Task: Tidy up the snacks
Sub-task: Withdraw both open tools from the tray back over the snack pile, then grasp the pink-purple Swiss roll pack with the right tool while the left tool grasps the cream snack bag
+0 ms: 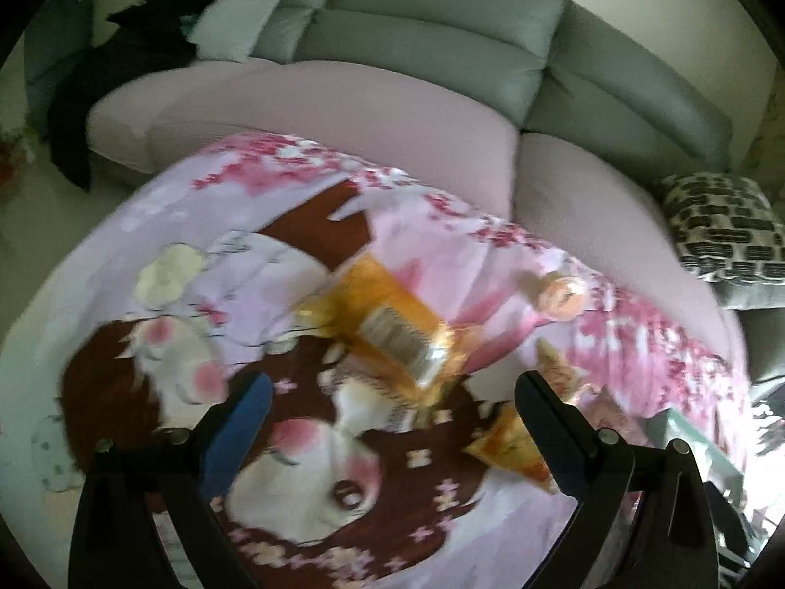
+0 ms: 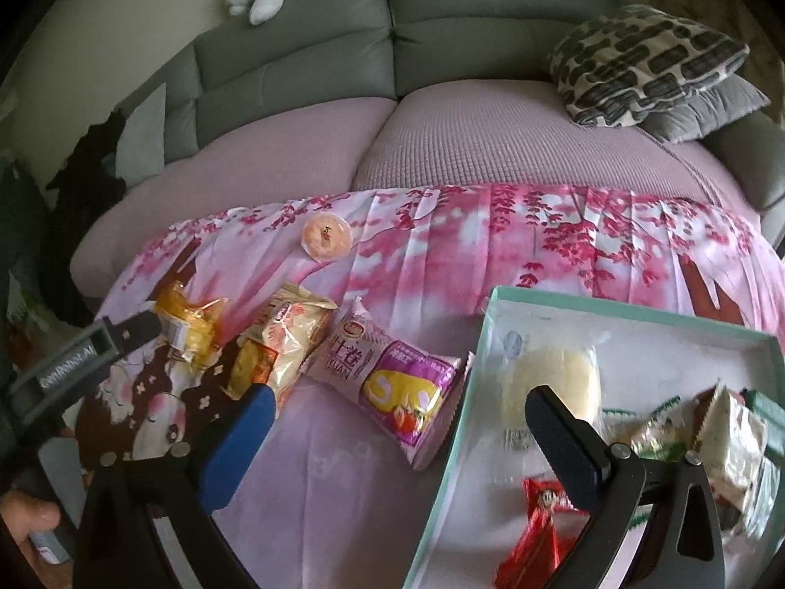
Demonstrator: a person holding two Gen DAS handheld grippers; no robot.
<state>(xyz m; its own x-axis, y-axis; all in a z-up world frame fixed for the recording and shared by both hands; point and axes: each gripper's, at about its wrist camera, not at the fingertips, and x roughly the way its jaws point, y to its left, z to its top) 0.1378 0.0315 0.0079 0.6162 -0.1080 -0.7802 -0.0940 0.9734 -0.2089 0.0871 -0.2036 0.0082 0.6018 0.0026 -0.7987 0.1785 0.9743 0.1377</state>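
My left gripper hangs wide and empty over the printed cloth, and the orange packet lies just ahead of it, between the fingertips' line and a little beyond. The packet's long axis runs on a diagonal, far-left to near-right, so I judge I must turn the wrist to close across its narrow side. This view is blurred, so I cannot tell the exact gap. A smaller orange pack lies just by my right finger.

My right gripper is also wide and empty, with one finger over the box and the other over the cloth. The purple roll pack lies just left of the box, nearer this hand.

The box holds a pale bun, a red packet and green-and-white packs. A round jelly cup sits well apart, further back.
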